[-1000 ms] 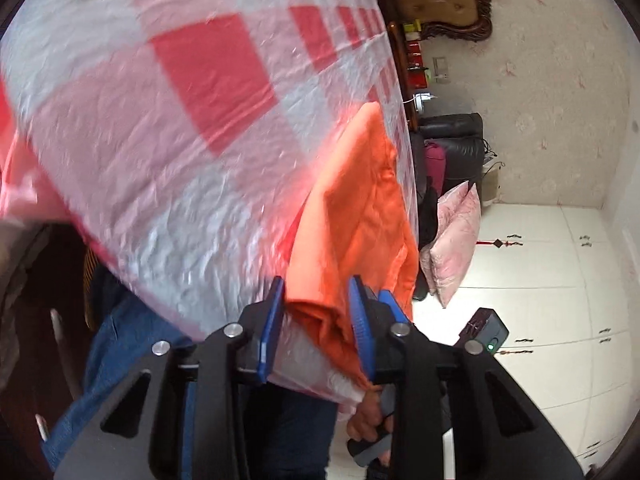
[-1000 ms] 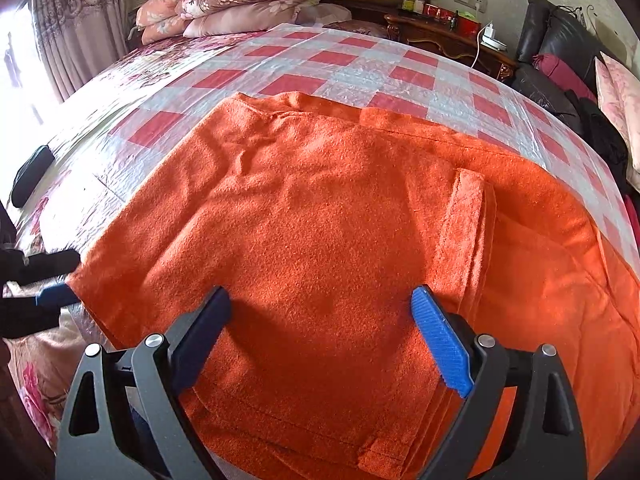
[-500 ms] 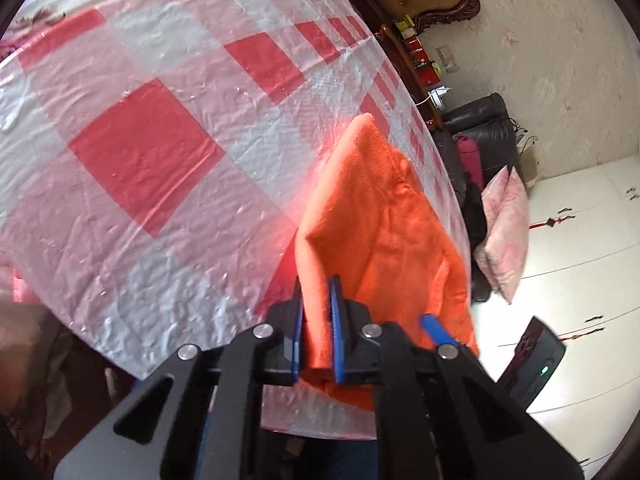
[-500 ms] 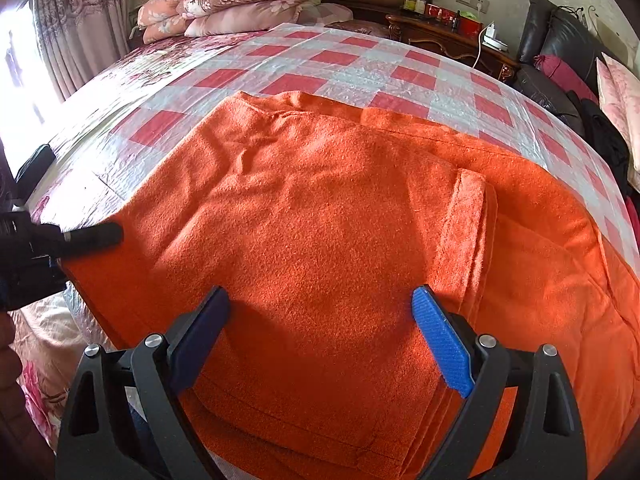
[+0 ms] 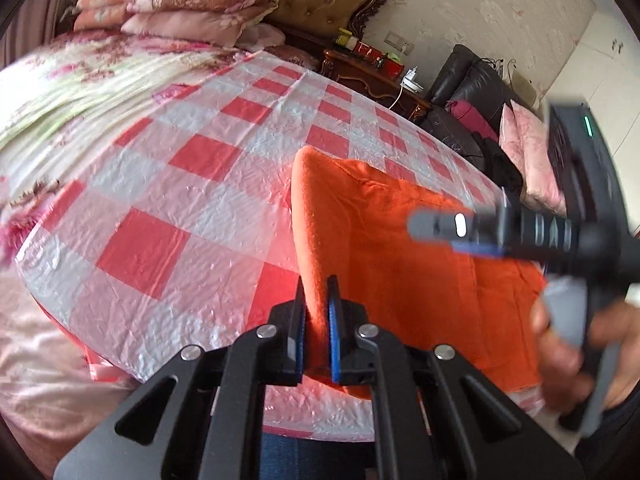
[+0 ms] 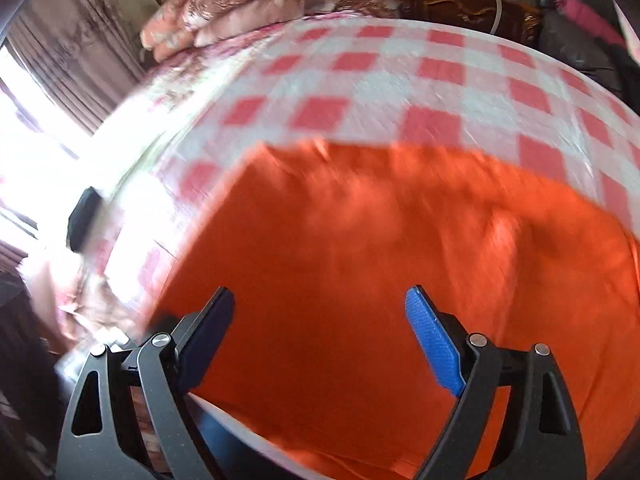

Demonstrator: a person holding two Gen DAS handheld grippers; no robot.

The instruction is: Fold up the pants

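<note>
The orange pants (image 5: 404, 256) lie folded on a bed covered by a red-and-white checked plastic sheet (image 5: 192, 184). My left gripper (image 5: 316, 300) is shut on the near left edge of the pants and lifts it into a ridge. My right gripper (image 6: 320, 316) is open and empty, held just above the pants (image 6: 360, 264) near the bed's front edge; the view is blurred by motion. The right gripper also shows in the left wrist view (image 5: 460, 236), held in a hand over the right side of the pants.
Floral pillows and quilts (image 5: 180, 0) are stacked at the headboard. A dark wooden nightstand (image 5: 376, 76) and a black leather sofa (image 5: 468, 92) with pink cushions stand to the right of the bed. A bright window with curtains (image 6: 48, 80) is at the left.
The left gripper closed on the pants' edge and swung up, raising the edge. The right gripper, still open, moved left and back over the pants.
</note>
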